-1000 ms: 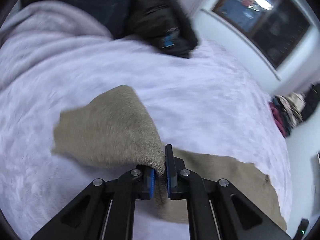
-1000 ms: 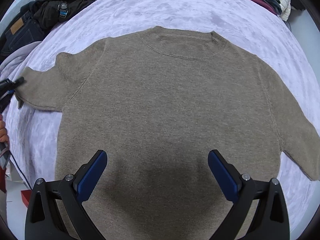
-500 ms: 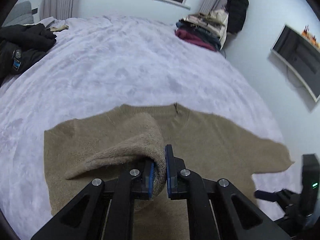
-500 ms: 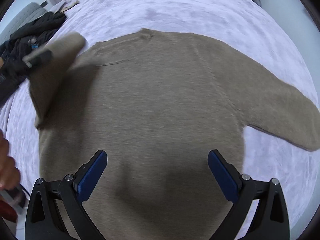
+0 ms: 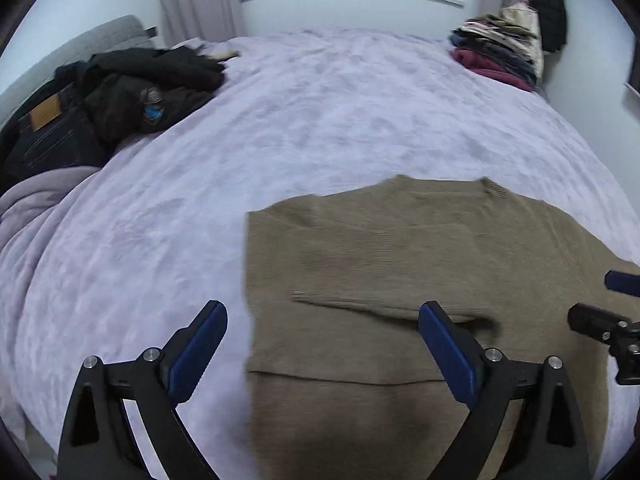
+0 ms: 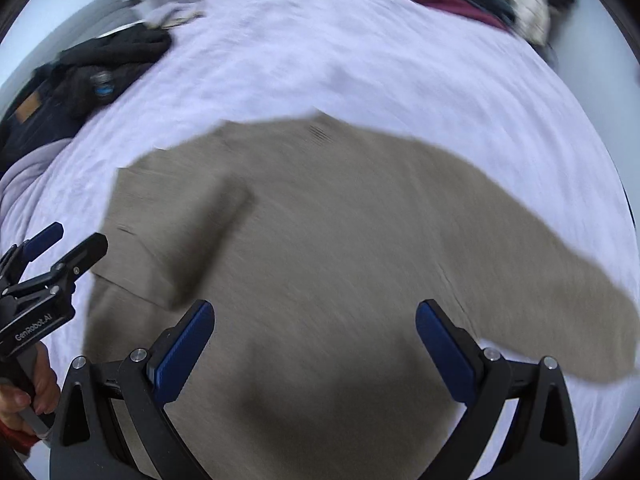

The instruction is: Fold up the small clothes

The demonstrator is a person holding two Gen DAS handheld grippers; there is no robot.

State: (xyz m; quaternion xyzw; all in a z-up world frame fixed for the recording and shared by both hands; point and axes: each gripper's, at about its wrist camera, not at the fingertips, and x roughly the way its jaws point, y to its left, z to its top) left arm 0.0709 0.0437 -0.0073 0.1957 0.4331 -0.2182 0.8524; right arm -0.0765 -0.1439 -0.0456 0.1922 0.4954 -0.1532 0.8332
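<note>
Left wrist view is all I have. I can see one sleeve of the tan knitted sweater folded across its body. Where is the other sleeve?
Observer: The other sleeve of the tan knitted sweater lies spread out to the right on the lilac bedspread. It is not yet folded in.
Operator: Does the right gripper have hold of it?
Observer: No. The right gripper is wide open over the sweater's body, with nothing between its blue pads.
</note>
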